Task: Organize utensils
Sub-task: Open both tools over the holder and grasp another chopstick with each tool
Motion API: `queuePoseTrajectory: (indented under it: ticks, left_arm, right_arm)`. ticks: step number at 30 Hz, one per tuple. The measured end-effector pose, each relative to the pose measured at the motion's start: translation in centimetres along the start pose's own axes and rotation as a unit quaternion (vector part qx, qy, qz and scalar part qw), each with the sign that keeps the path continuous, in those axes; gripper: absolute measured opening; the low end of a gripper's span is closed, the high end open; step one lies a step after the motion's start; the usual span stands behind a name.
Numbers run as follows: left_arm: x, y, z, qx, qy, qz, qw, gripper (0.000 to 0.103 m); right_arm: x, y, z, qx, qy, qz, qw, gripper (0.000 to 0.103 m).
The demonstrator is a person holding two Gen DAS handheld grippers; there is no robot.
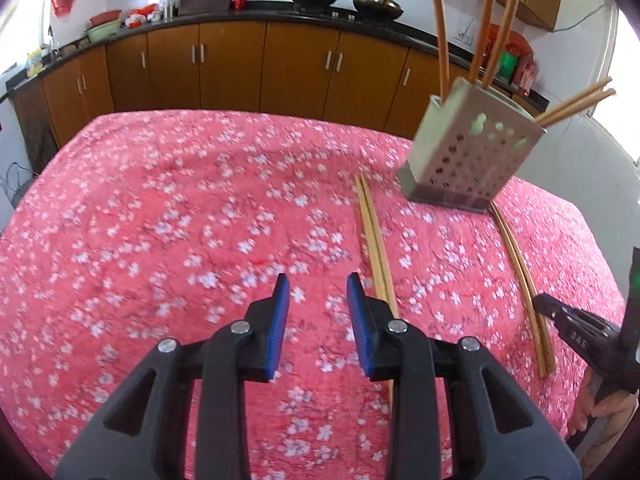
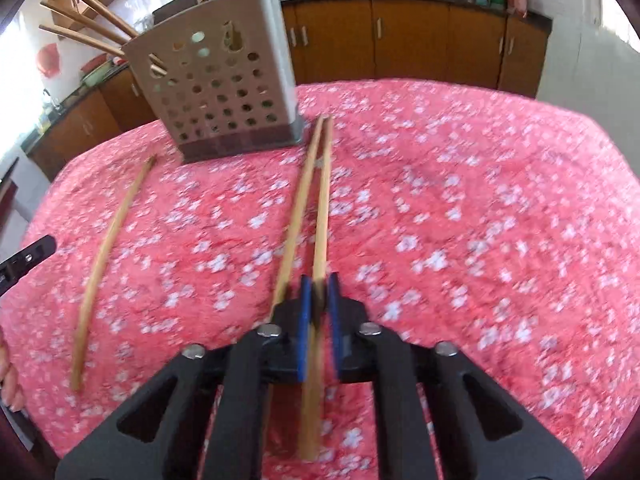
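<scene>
Left tongs (image 1: 318,280) parted, angled down, right tongs (image 2: 320,284) clamped shut

Each gripper, the left gripper (image 1: 318,284) and the right gripper (image 2: 320,286), has a matte black frame with triangular cut-outs, 4 silver pivot screws and 2 ribbed blue pads (image 1: 280,324). The right gripper's side carries small pale markings (illegible).

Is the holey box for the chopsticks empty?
No. The perforated holder has chopsticks poking out of its top; more pairs lie outside on the tablecloth.
</scene>
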State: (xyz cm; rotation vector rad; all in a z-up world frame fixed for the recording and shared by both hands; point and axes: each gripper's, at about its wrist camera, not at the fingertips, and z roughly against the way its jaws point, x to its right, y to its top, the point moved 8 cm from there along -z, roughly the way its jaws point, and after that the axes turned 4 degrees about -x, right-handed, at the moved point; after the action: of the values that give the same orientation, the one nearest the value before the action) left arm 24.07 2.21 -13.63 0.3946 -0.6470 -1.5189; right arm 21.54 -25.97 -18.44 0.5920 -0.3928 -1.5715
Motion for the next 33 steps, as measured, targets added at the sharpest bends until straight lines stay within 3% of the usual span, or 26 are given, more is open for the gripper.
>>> queuePoseTrajectory:
  ticks: [3,8,20,23,26,33]
  left_arm:
    - [0.9,-0.6,-0.5,-0.009,-0.012,-0.009,0.9998,0.029]
    - [3.0,-1.9,-1.3,-0.029,-0.033,-0.04,0.9982,0.019]
    - [4.5,-2.9,-3.1,-0.051,-0.011,-0.072,0.9961,0.016]
    - [4.8,-2.8,-3.5,-0.043,0.009,-0.085,0.9954,0.015]
    - [4.0,-1.8,-4.1,-0.041,0.016,-0.077,0.996,0.009]
    - [-2.1,1.7,-5.6,-0.027,0.064,-0.037,0.9969,0.011]
  right_arm:
    - [2.0,0.9,0.1,0.008,-0.036,-0.027,0.999,0.008]
    - [4.5,1.0,0.1,0.012,-0.05,-0.058,0.997,0.008]
    - [4.5,0.6,0.4,0.016,-0.057,-0.033,0.998,0.008]
    - [3.5,0.4,0.3,0.016,-0.05,-0.019,0.998,0.008]
    - [3.3,0.6,0.2,0.018,-0.055,-0.006,0.998,0.008]
    - [6.3,2.3,-0.4,0.028,-0.082,-0.037,0.996,0.008]
